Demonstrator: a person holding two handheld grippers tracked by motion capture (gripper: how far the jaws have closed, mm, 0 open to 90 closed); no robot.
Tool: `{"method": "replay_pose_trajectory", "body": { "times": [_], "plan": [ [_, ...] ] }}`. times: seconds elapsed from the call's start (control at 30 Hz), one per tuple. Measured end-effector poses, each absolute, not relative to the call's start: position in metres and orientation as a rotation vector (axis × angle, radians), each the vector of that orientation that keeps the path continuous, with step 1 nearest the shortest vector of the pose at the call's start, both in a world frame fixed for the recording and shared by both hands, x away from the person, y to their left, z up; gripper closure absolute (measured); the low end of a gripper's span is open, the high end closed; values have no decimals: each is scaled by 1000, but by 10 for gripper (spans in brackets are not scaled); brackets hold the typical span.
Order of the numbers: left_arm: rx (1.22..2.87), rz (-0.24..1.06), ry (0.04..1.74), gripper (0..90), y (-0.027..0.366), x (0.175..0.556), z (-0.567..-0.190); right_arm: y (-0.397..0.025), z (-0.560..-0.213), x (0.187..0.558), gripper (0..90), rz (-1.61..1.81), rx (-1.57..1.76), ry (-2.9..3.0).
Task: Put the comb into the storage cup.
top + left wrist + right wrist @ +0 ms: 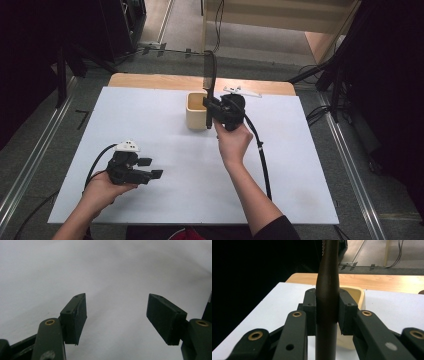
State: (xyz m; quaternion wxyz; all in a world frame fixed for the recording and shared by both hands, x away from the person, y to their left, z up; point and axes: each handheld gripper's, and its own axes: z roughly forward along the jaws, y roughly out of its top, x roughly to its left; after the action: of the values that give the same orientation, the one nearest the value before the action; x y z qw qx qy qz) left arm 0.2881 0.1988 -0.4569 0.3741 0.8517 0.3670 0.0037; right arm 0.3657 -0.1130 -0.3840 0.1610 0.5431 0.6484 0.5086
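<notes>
while my right gripper [208, 106] pinches a dark utensil handle [327, 290], both pads are pressed flat against its sides, w/ the handle running upright between them. seen from the high view, the handle [210, 75] stands vertical just beside the cream container [195, 117], near the far-middle of the white table cover [165, 200]; its top end rises above the container's rim, its lower end hangs down along the container's right side. can't tell if the tip touches the table or the container wall. from the right gripper view, the container [358, 296] sits right behind my jaws, its open mouth facing up, wood table edge [387, 281] beyond it.

my left gripper [150, 169] rests low over the near-left part of the cover, well apart from the container, jaws spread wide w/ nothing between them. from the left gripper view [117, 317] just bare white cover under the gap.

a small white bracket [242, 91] lies at the far edge, just behind my right hand [232, 142].
</notes>
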Motion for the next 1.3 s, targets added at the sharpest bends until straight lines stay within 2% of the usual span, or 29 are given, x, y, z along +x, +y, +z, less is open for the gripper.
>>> {"method": "replay_pose_trajectory", "body": {
  "times": [1.3],
  "plan": [
    [2153, -13, 945, 339, 205, 294, -459, -102, -368, 432, 703, 1449, 1592, 1807]
  ]
}}
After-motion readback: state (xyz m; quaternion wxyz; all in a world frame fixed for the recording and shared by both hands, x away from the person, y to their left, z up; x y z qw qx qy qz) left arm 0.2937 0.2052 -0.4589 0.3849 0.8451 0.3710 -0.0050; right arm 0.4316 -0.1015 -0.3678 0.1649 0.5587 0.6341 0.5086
